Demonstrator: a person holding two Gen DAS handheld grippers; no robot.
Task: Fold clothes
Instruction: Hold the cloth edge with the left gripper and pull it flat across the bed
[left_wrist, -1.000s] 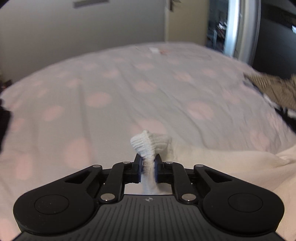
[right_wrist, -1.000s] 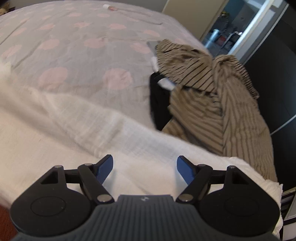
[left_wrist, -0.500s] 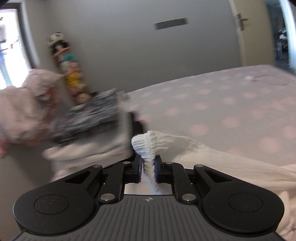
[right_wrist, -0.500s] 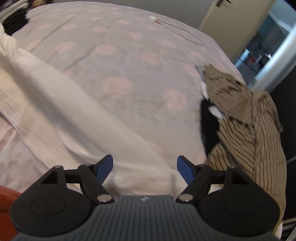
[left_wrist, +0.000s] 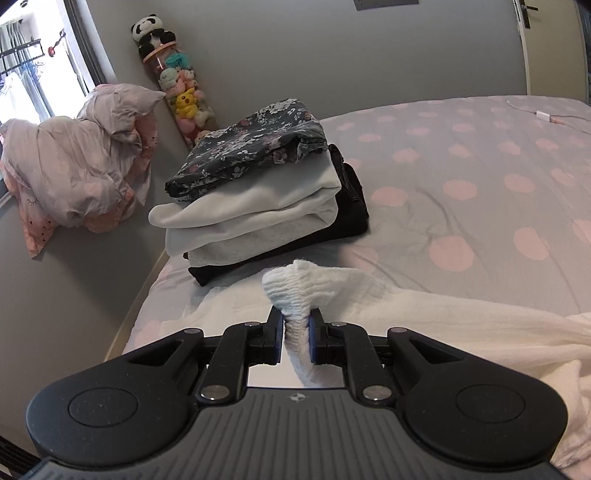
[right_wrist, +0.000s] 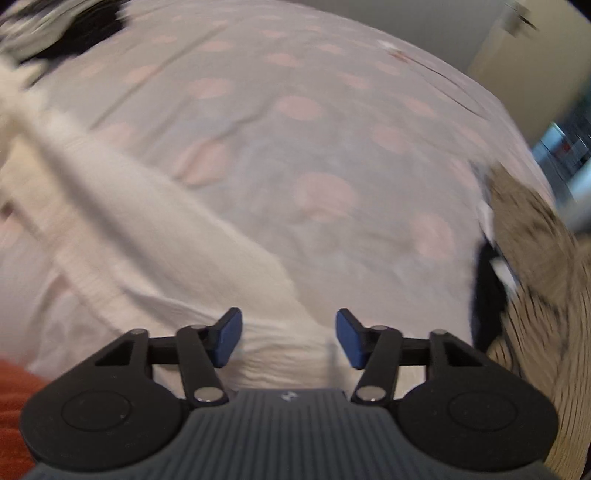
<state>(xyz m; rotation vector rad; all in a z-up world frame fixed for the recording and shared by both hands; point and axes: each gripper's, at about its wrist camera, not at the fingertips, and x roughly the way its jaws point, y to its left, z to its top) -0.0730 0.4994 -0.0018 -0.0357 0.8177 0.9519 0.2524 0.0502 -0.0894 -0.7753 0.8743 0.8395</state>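
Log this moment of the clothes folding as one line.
left gripper: shut on white garment | right gripper: jaws closing over white garment, not yet gripping | folded pile: on bed | striped garment: unfolded

The white garment (left_wrist: 424, 317) was a crinkled, gauzy cloth, ribbed and gathered where the left claw (left_wrist: 294, 339) pinched it. Both claws were matt black plastic with small shiny metal pivots; the right claw (right_wrist: 288, 338) carried smooth blue pads (right_wrist: 229, 338). The bedsheet (left_wrist: 480, 177) was thin, soft, matt cloth, lightly creased, with pale pink dots. In the folded stack (left_wrist: 266, 199) lay a floral woven fabric, a smooth white fleece-like layer and dark matt cloth. The striped garment (right_wrist: 546, 295) looked like light woven cloth.
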